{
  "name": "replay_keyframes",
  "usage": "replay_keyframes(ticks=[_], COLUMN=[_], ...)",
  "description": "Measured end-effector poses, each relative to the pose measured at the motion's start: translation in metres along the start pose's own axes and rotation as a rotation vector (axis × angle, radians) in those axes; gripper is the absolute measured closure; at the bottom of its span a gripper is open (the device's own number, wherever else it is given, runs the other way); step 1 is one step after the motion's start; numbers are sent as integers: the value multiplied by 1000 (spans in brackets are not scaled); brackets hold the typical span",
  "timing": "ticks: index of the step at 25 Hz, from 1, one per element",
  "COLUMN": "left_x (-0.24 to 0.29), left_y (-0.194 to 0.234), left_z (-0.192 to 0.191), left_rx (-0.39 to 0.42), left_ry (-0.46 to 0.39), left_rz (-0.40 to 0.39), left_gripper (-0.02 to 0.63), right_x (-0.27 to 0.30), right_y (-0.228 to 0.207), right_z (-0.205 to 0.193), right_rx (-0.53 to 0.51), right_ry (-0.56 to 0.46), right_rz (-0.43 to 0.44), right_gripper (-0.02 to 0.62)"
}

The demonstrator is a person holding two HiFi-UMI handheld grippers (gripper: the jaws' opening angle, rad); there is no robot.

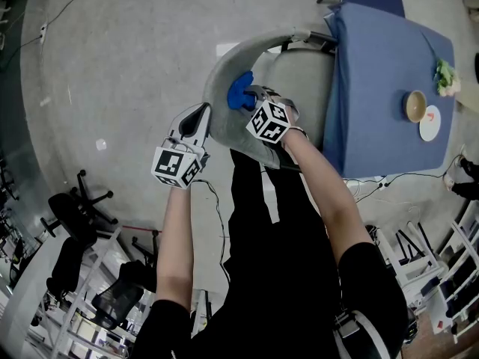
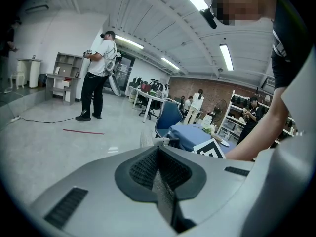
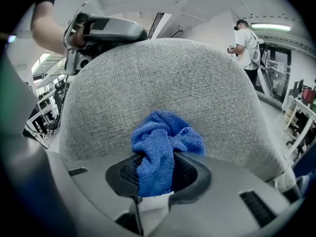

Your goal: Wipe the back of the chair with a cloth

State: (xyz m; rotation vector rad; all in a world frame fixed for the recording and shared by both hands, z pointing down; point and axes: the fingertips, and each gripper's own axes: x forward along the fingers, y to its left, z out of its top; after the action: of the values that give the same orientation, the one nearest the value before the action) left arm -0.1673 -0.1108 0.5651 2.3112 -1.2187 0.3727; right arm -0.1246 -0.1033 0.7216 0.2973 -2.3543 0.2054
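Right gripper [image 1: 255, 100], cloth [image 3: 165, 142] against chair back [image 3: 158, 83]

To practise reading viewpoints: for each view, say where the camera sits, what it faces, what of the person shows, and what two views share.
Head view: on the head, looking down at the chair back; left claw, right claw and both arms show.
Left gripper view: on the shut, empty left claw, facing the blue table; the right forearm shows.
Right gripper view: on the right claw, shut on the blue cloth, facing the chair back; the left hand shows.
Shared: cloth and chair back, in head and right gripper views.
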Motion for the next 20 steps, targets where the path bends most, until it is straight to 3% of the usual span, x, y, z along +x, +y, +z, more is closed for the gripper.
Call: replay_keyframes(ticks=[9,20], left_x=[-1,-1], left_y=[1,2], left_z=[-2,-2], left_rx=[-30,-55], left_ry=[-14,-30], left_rz=[-1,12], left_gripper=[581,581], right_x=[-2,-7], right_y=[44,75], right_z=[-11,-27], right_rx=[-74,-90], right_ry=[22,38], right_rz=[86,143], right_gripper=[465,466])
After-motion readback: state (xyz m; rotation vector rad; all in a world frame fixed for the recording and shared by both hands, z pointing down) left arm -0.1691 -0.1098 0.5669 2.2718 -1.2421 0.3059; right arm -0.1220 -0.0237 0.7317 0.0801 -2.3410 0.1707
